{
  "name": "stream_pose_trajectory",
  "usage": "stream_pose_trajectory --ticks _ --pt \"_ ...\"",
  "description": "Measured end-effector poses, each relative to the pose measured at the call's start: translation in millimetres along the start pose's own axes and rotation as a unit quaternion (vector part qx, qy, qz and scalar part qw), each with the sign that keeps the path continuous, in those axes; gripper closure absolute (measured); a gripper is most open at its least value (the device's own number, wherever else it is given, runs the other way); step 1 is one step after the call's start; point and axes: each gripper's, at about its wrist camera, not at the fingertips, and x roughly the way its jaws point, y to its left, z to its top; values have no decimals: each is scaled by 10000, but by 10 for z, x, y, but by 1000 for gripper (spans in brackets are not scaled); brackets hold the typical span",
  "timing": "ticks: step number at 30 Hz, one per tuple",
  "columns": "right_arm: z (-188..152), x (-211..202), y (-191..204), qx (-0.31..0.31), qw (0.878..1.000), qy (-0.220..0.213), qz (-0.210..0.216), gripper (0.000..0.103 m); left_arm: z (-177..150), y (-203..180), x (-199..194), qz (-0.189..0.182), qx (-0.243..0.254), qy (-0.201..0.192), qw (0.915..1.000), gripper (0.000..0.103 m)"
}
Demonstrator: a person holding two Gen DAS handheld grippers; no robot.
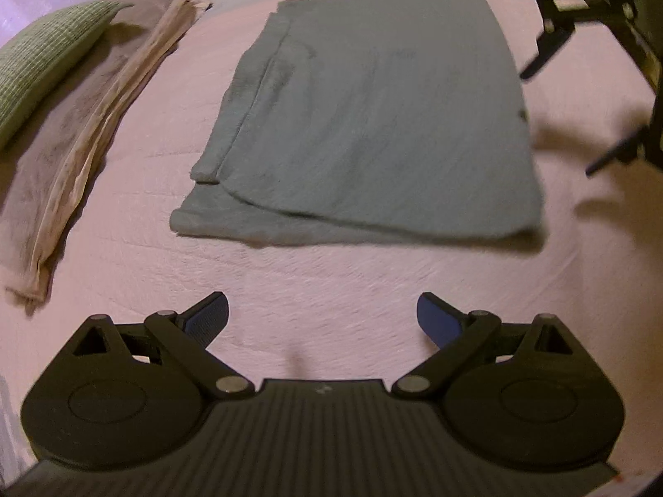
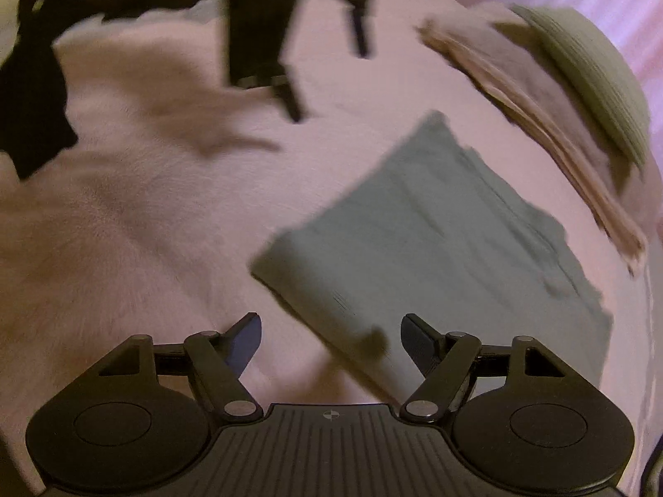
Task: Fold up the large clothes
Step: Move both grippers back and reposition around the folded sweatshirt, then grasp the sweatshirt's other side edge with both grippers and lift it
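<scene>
A grey-green garment lies folded into a flat rectangle on the pink bed cover. My left gripper hovers open just short of its near edge, with only bed cover between the blue pads. The right gripper shows at the garment's right side. In the right wrist view the garment runs diagonally, and its near corner edge lies below the gap of my right gripper. That gripper stands open and its pads press on nothing. The left gripper appears blurred at the top.
A folded beige cloth stack and a green ribbed pillow lie at the left, seen again as stack and pillow. A dark garment lies at the far left of the bed.
</scene>
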Motion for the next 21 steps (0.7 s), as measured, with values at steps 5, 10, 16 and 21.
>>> stream_pose_trajectory --ticks 5,10,16,21 --pt "120 354 342 -824 9949 55 -576 56 -188 210 161 -1 305 -216 9993 7" --pt "65 482 418 -1077 9924 157 -579 78 -257 313 307 -47 610 -411 9973 7" --pt "168 95 24 130 9984 -203 -503 94 -211 378 447 159 1500 -657 9864 7" --pt "235 -156 -316 706 9955 -393 -493 94 -109 428 660 471 2597 -941 9599 8"
